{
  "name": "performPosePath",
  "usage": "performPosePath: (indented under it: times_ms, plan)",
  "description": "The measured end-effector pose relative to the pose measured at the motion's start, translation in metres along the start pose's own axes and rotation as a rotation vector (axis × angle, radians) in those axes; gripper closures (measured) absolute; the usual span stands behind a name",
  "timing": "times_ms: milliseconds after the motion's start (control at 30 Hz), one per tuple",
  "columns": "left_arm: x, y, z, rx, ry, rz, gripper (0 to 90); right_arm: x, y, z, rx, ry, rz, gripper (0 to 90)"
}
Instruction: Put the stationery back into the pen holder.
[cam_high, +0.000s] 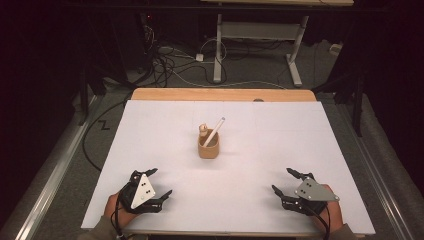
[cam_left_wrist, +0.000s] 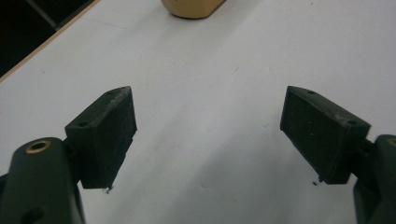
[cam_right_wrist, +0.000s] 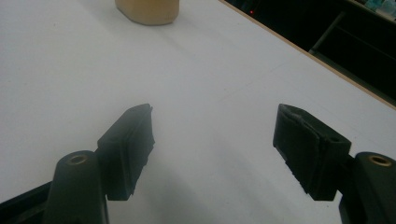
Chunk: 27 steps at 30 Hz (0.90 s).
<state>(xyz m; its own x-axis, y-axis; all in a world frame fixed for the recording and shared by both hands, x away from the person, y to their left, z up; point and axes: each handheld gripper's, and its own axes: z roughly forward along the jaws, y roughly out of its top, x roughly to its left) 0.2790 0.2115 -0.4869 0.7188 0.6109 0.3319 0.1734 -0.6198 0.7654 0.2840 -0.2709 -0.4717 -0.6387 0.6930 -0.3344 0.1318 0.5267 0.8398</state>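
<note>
A tan cup (cam_high: 208, 148) stands near the middle of the white table (cam_high: 150, 130). A white stick (cam_high: 215, 130) leans out of it toward the far right, and a small tan knobbed piece (cam_high: 202, 129) rises at its far left rim. My left gripper (cam_high: 161, 182) rests open at the near left with nothing between its jaws. My right gripper (cam_high: 284, 181) rests open at the near right, likewise holding nothing. The cup's base (cam_left_wrist: 194, 8) shows at the top of the left gripper view, and the cup base (cam_right_wrist: 147, 11) also at the top of the right gripper view.
The white sheet covers a wooden tabletop whose far edge (cam_high: 222, 94) shows bare. Beyond it stand a desk frame (cam_high: 260, 45) and loose cables (cam_high: 170, 62) on the floor. A metal rail (cam_high: 55, 165) runs along the left.
</note>
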Motion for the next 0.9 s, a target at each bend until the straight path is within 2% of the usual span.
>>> performPosePath:
  times_ms: [433,900]
  plan:
    - [-0.0017,0.002,-0.0043,-0.029,0.001,0.003,17.8,0.0038,0.0025,0.0011,0.004,0.002,-0.018,28.7]
    - [-0.0041,0.0027,-0.0024,-0.021,-0.006,0.012,17.8,0.003,0.0023,0.0006,0.005,0.002,-0.017,28.7]
